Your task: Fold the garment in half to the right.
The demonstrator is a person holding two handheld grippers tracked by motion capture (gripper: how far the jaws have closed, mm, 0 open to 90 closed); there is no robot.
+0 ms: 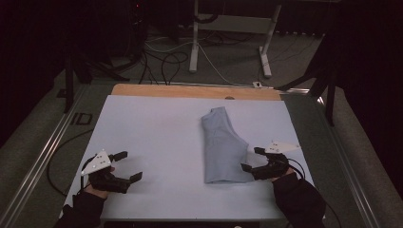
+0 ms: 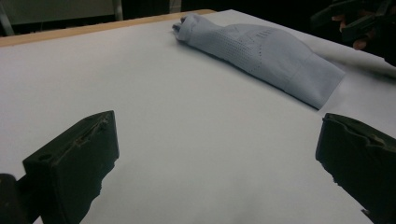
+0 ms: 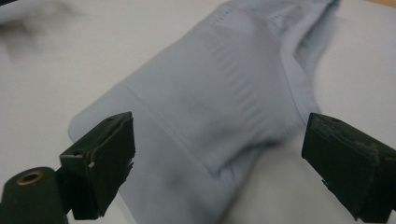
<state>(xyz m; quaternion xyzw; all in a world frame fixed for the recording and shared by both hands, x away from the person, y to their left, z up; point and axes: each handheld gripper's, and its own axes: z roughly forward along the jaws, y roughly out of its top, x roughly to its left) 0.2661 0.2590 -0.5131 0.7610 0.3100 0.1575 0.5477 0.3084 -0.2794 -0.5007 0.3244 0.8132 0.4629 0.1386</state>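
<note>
Folded pale-blue garment point(image 1: 223, 147), long axis running away across the desk point(image 1: 152, 128); right gripper point(image 1: 253, 159), jaws apart, beside its near corner; left gripper point(image 1: 127, 166), jaws apart, well off.

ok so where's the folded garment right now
In the high view the folded pale blue garment lies right of centre on the white table cover, its near right edge just beside the open right gripper.

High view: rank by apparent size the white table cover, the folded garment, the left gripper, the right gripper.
1. White table cover, by far the largest.
2. Folded garment.
3. Left gripper and right gripper: they look about alike, both open, so no ranking between them.
</note>
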